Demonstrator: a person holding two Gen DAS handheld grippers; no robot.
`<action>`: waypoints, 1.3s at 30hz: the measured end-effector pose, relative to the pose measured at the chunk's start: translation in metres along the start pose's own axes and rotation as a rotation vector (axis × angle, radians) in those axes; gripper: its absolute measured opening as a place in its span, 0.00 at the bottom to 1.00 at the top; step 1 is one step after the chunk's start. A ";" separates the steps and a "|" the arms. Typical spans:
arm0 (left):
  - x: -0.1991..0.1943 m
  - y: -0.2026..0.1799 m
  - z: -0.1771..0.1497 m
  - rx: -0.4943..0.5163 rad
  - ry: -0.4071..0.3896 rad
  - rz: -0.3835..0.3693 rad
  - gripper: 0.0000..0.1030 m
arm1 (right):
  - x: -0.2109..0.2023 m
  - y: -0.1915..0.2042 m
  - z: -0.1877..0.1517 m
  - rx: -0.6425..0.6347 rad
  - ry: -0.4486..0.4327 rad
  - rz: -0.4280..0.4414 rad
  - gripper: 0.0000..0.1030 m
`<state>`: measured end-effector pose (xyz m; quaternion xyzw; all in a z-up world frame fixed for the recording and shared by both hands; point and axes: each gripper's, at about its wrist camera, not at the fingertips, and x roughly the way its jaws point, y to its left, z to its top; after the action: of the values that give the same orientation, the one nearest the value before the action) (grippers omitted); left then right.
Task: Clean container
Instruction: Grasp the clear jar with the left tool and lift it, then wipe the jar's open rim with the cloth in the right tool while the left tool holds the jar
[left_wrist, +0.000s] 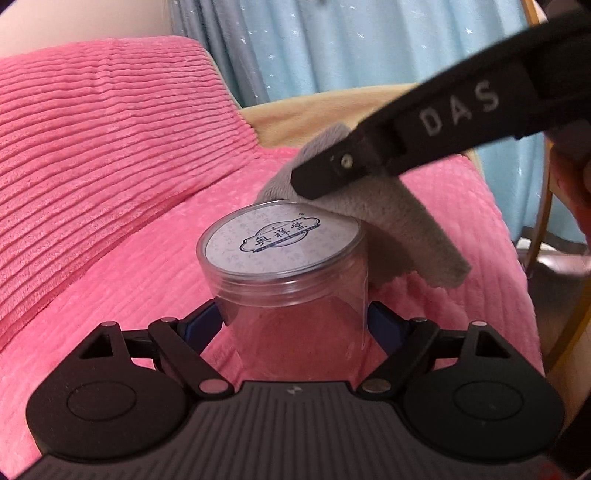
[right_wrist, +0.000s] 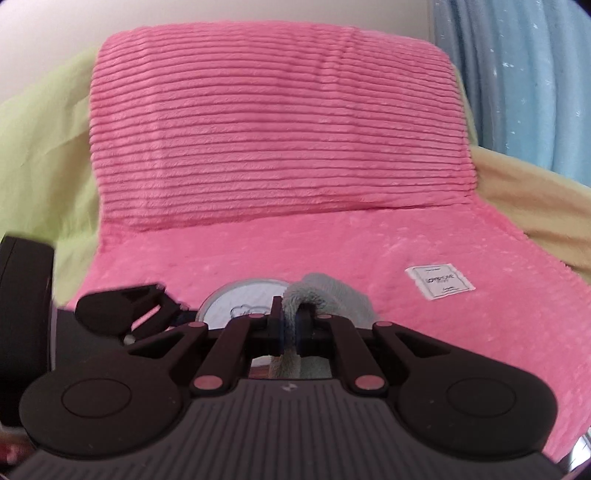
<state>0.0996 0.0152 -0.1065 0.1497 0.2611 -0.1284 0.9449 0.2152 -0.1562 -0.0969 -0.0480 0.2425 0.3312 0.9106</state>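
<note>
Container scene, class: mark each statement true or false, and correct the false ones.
1. The left gripper grips the clear container by its sides. True.
2. The container's lid is off. False: it is on.
3. The right gripper holds a grey cloth. True.
4. The cloth is blue. False: grey.
5. The container stands over a pink blanket. True.
6. The cloth lies flat on the blanket. False: it hangs from the fingers at the lid's rim.

Matte black left gripper (left_wrist: 295, 314), blue pads, silver rivets (white "DAS" lettering on right gripper (left_wrist: 306, 184))
</note>
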 end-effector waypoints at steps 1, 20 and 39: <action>-0.002 -0.002 0.001 0.009 0.010 -0.002 0.83 | -0.001 0.003 0.001 -0.008 0.002 0.008 0.04; 0.018 -0.030 0.013 0.071 -0.050 -0.001 0.82 | 0.011 -0.035 0.010 0.135 0.033 0.221 0.04; 0.035 -0.029 0.013 0.001 -0.091 0.064 0.82 | 0.054 -0.049 0.031 0.157 0.022 0.170 0.03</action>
<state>0.1256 -0.0217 -0.1210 0.1523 0.2129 -0.1051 0.9594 0.2939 -0.1552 -0.0988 0.0405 0.2808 0.3867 0.8775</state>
